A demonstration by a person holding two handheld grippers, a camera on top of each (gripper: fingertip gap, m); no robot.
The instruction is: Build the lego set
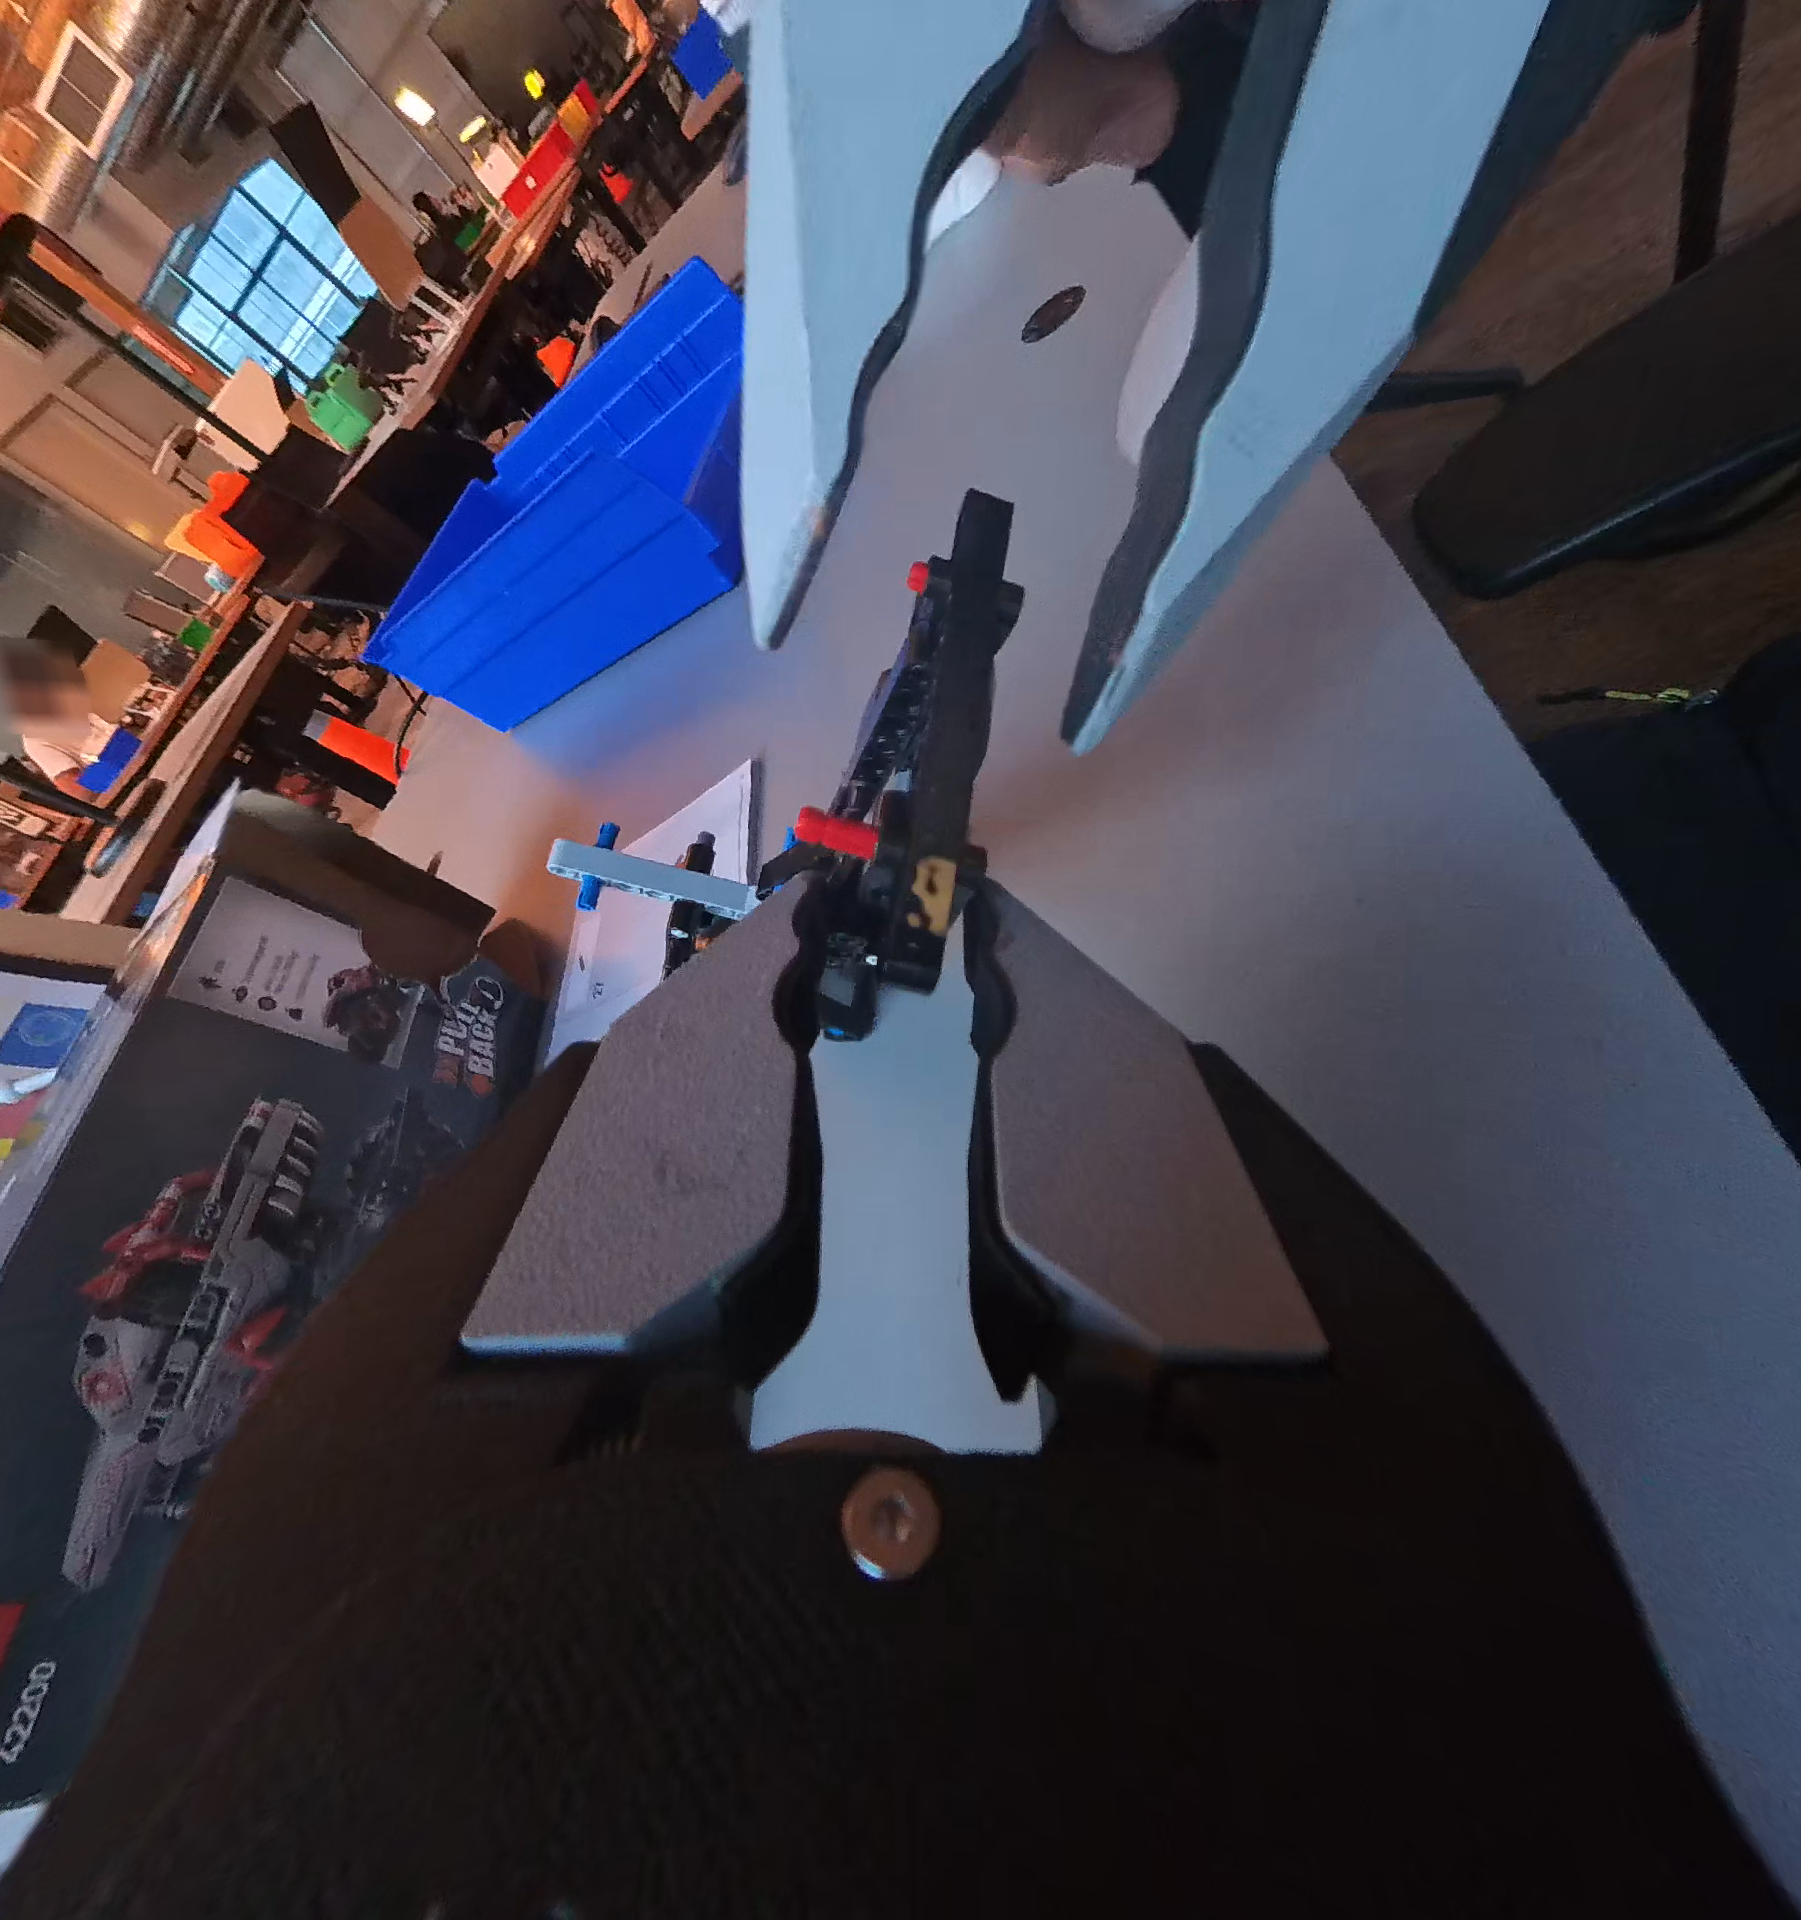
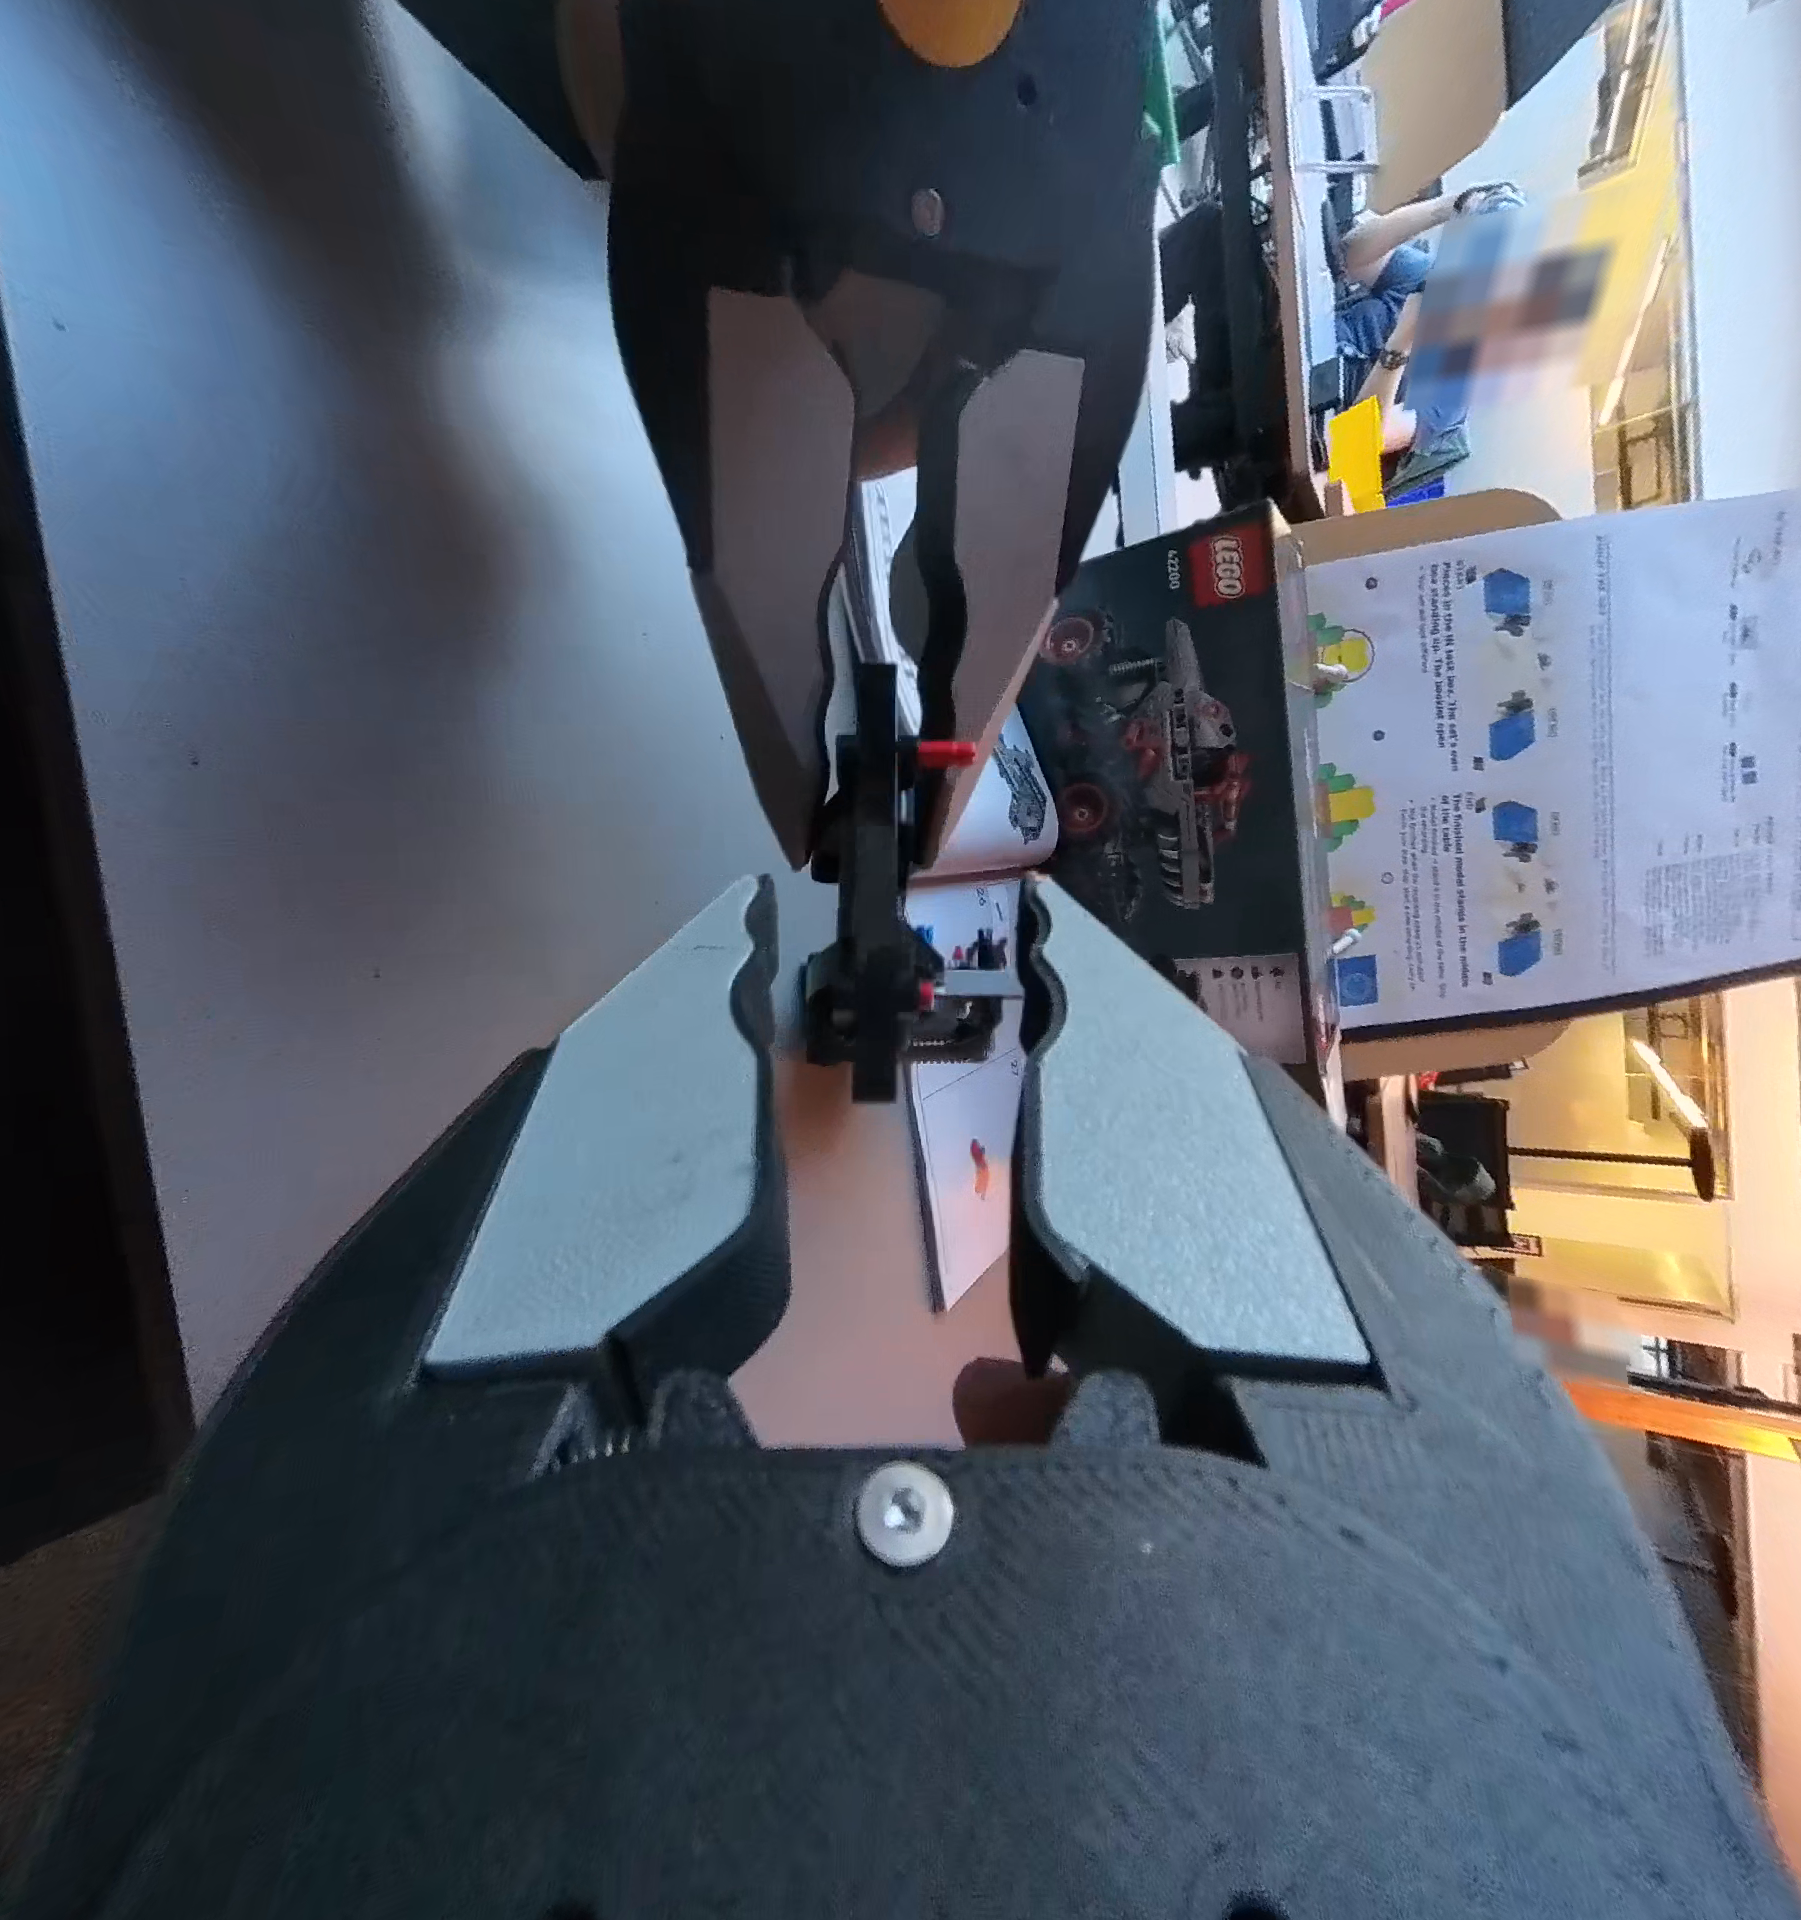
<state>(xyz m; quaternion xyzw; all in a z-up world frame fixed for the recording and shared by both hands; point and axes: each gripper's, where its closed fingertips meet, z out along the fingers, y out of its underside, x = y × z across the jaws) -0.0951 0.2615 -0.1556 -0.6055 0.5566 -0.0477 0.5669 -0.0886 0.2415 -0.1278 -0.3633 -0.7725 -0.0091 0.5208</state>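
Two grippers: facing each other tip to tip above the white worktop (image 1: 1343,935), the black lego assembly (image 1: 917,790) between them.
Left gripper (image 1: 880,935): jaws narrow, clamped on the near end of the black lego assembly.
Right gripper (image 2: 896,935): jaws wide; the assembly's free end sits in the gap, touching neither finger.
Black lego assembly: long and thin, carrying red pins (image 1: 842,831) and a grey beam (image 1: 657,878) with blue pins, held clear of the worktop.
Instruction booklet (image 2: 963,1195): open on the worktop beneath the assembly.
Lego box (image 1: 200,1195): standing beside the booklet.
Blue bin (image 1: 584,561): towards the worktop's far edge.
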